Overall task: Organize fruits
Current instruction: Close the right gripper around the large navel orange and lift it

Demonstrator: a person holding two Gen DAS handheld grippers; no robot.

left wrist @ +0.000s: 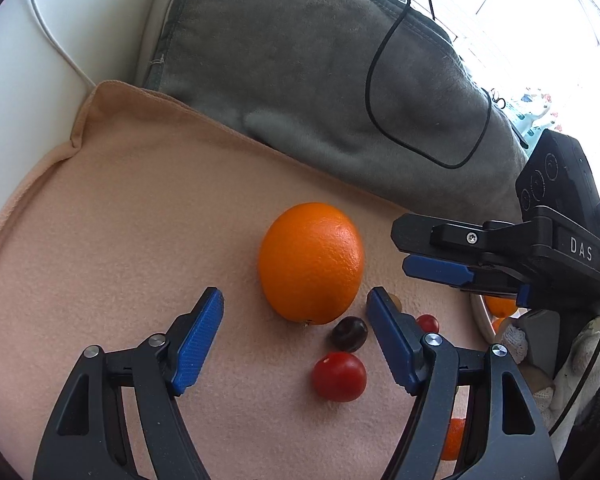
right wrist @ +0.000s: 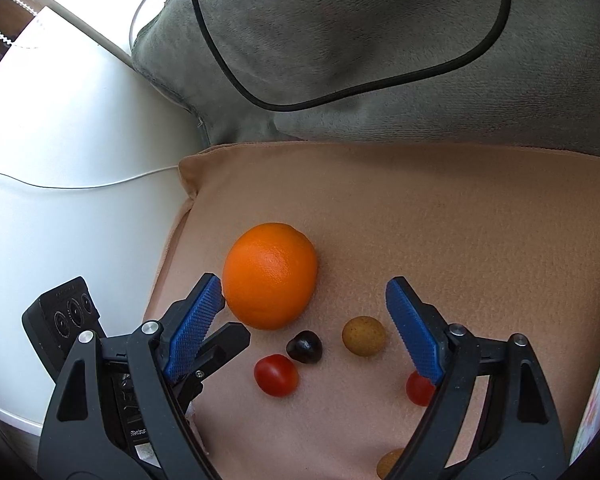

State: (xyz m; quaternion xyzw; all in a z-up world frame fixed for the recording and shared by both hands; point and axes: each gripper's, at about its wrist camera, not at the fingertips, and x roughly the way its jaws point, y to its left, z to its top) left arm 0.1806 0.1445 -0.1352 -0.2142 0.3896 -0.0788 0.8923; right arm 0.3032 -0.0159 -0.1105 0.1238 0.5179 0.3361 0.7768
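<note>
Both tools stood wide and empty over the peach cloth [right wrist: 440,220]. The left tool [left wrist: 296,332] hung with the orange [left wrist: 311,262] just beyond its fingertips; the right tool [right wrist: 304,312] framed the small fruit.

The fruit lay in a tight cluster. The orange [right wrist: 270,275] sat nearest the grey cushion [right wrist: 360,40], with a dark cherry [right wrist: 305,346] just beside its near side, a red tomato [right wrist: 276,375] close to that, and a tan fruit [right wrist: 364,336] near the cherry. A second tomato [right wrist: 419,389] lay partly hidden behind the right tool's finger.

The chief risk was crowding. The right tool's left pad [right wrist: 196,328] looked almost against the orange, so a closing stroke aimed at the cherry or tan fruit could nudge the orange and set it rolling on the soft cloth. The small fruits were round and smooth and could squirt out of a pinch or get bruised. The two tools were also close together and might clash if both went in at once.
</note>
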